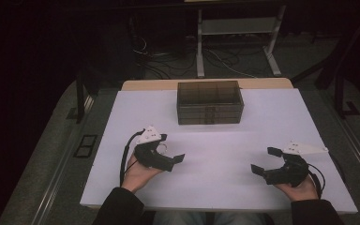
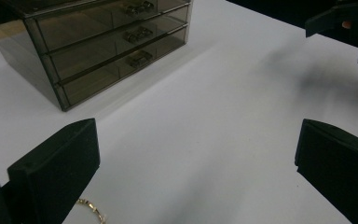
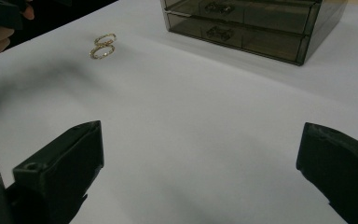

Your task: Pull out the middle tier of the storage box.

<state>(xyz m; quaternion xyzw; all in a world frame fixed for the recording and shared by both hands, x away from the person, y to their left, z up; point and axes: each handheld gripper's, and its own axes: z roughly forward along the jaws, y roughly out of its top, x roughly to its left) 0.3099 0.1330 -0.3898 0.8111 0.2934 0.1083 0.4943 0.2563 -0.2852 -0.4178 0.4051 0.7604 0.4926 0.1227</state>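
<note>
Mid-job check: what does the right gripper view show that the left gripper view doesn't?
Right gripper view: two gold loops lying side by side on the table, left of the drawer box. Left gripper view: a short stretch of gold chain beside its left jaw, and the right tongs, open, at top right. Both: the smoky drawer box, drawers shut, on the white tabletop.
</note>
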